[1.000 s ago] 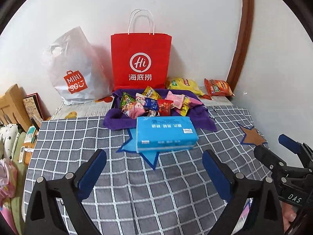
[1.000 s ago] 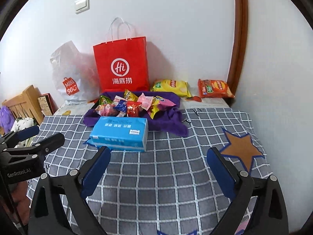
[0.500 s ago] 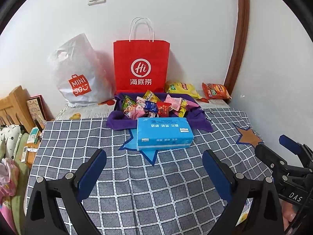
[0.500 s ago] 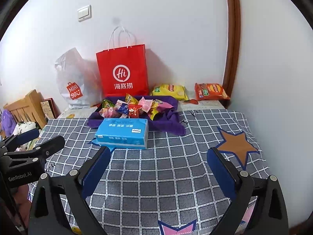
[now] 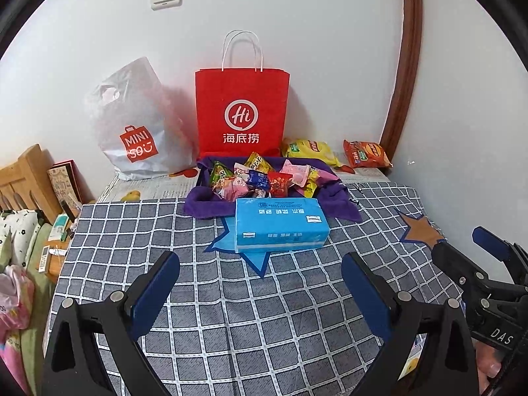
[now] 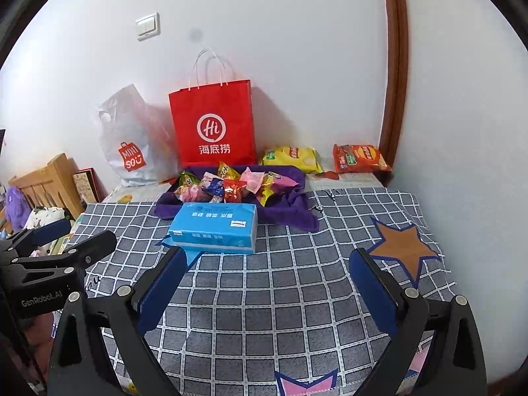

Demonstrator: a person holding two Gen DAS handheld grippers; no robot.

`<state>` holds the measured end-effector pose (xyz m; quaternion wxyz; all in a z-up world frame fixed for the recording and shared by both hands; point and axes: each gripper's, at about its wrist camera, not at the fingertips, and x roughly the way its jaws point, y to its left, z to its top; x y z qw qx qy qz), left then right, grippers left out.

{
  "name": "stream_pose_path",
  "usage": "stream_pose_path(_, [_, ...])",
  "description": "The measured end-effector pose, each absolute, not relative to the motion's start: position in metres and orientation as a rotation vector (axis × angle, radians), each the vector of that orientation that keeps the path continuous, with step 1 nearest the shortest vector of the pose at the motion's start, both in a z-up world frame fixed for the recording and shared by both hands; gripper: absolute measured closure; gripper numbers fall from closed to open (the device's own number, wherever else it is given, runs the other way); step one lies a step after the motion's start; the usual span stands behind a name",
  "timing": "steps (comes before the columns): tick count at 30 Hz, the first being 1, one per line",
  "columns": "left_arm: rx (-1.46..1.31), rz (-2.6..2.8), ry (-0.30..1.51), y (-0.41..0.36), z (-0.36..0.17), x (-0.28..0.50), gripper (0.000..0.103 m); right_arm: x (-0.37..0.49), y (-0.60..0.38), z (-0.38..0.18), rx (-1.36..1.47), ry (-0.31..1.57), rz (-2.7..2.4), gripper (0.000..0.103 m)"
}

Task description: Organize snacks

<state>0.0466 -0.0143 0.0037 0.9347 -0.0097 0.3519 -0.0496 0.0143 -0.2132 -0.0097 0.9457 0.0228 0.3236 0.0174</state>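
Observation:
A pile of small colourful snack packets (image 5: 260, 178) (image 6: 227, 184) lies on a purple cloth (image 5: 336, 204) (image 6: 293, 211) at the back of the checked bedspread. A yellow chip bag (image 5: 310, 150) (image 6: 292, 158) and an orange chip bag (image 5: 364, 153) (image 6: 359, 158) lie behind it by the wall. My left gripper (image 5: 260, 287) is open and empty, low over the near bedspread. My right gripper (image 6: 269, 283) is open and empty too; it also shows at the right edge of the left wrist view (image 5: 468, 257).
A blue tissue pack (image 5: 280, 224) (image 6: 214, 227) lies in front of the cloth. A red paper bag (image 5: 242, 112) (image 6: 213, 125) and a white Miniso plastic bag (image 5: 135, 128) (image 6: 128, 142) stand against the wall. A wooden headboard (image 5: 26, 178) and clutter are at the left.
Both grippers have drawn back and risen a little from the snacks, so the pile and bags look smaller and farther. Both stay open. Nothing on the bed has moved.

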Motion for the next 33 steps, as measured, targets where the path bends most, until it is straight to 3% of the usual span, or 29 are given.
stream_pose_path(33, [-0.028,-0.095,0.722,-0.0121,0.0046,0.0473,0.004,0.0121,-0.214,-0.0037,0.051,0.646,0.049,0.005])
